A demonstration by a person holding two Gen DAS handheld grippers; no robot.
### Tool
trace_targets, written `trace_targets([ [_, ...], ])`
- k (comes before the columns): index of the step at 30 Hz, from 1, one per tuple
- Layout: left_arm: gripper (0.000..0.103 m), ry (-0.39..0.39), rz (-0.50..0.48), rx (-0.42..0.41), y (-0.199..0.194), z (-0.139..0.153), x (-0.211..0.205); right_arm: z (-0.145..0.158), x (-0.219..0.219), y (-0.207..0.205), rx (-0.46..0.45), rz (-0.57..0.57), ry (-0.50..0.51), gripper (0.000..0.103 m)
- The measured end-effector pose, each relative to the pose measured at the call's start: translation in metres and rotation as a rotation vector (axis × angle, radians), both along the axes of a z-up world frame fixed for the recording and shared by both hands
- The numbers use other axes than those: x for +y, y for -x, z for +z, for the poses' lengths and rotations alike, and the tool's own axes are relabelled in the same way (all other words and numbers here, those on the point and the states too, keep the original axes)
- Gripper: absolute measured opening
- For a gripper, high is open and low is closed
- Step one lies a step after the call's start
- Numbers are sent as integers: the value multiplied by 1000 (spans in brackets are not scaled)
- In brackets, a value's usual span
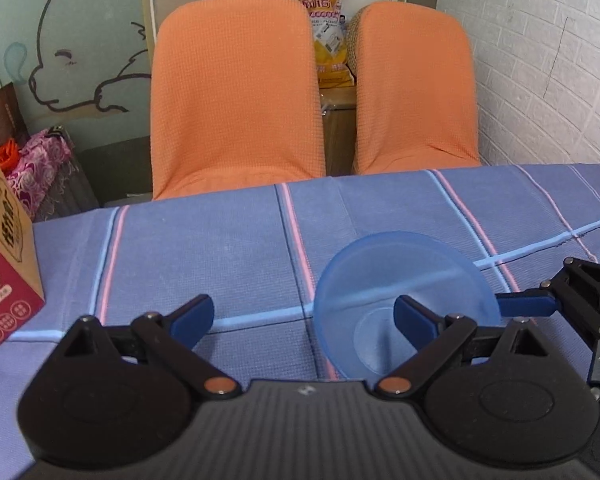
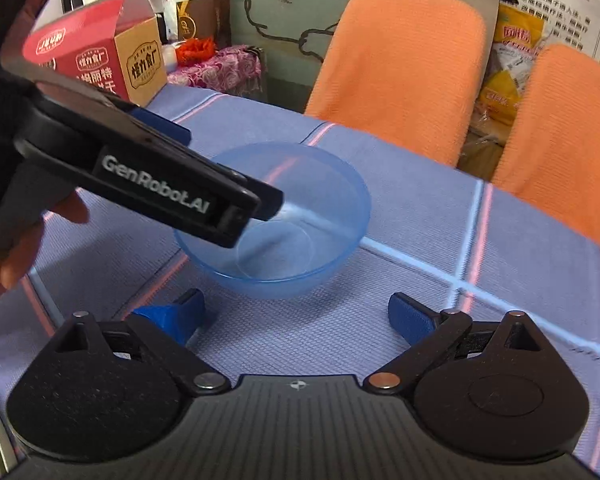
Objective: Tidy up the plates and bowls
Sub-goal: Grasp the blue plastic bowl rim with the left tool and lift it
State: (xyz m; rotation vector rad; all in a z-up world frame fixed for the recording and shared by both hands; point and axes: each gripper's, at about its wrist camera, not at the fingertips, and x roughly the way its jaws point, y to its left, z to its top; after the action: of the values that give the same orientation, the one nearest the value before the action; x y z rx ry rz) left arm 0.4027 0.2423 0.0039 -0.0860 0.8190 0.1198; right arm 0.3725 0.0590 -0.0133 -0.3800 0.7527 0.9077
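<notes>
A translucent blue bowl [image 1: 380, 264] [image 2: 332, 208] stands upright on the blue striped tablecloth [image 1: 204, 248] [image 2: 440, 216], and I see no plate. My left gripper [image 1: 303, 316] is open. Its right finger [image 1: 414, 316] hangs over the bowl's inside, while its left finger is out over the cloth. In the right wrist view its black body [image 2: 160, 184] slants over the bowl's left rim, held by a hand [image 2: 20, 248]. My right gripper [image 2: 296, 316] is open and holds nothing, just short of the bowl's near wall. Its blue finger [image 1: 524, 306] shows beside the bowl's right rim.
A red and tan carton [image 1: 4, 280] [image 2: 100, 56] stands at the table's left end. Two orange-covered chairs [image 1: 236, 100] [image 1: 412, 92] are pushed against the far table edge. A white brick wall [image 1: 540, 60] closes the right side. Bags and pink cloth [image 2: 220, 68] lie beyond the carton.
</notes>
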Motion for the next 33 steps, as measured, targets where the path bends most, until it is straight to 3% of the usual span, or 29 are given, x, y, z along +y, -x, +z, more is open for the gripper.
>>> trace_targets([
  [9,95,36,7,29,-3,-15,12,1,4,2,-13,-19,-16,90],
  [13,95,25,6,28,-6,-15,9,2,9,-5,-27,-18,-59,85],
  [16,81,10,-26,11,-7,-14,3,-3,15,-5,-46,-8,-57,83],
  [18,59,19,-63,4,-7,-11,-3,-2,19,-3,-47,21,-58,80],
  [21,50,35,-89,13,-8,-7,-8,4,24,5,-75,48,-41,79],
  [22,42,52,-96,18,-8,-5,-8,6,23,7,-74,52,-47,78],
  [26,41,63,-107,16,-2,6,-12,19,14,7,-36,29,-87,77],
  [33,41,64,-136,-14,26,38,-38,46,-7,38,-88,1,-81,77],
])
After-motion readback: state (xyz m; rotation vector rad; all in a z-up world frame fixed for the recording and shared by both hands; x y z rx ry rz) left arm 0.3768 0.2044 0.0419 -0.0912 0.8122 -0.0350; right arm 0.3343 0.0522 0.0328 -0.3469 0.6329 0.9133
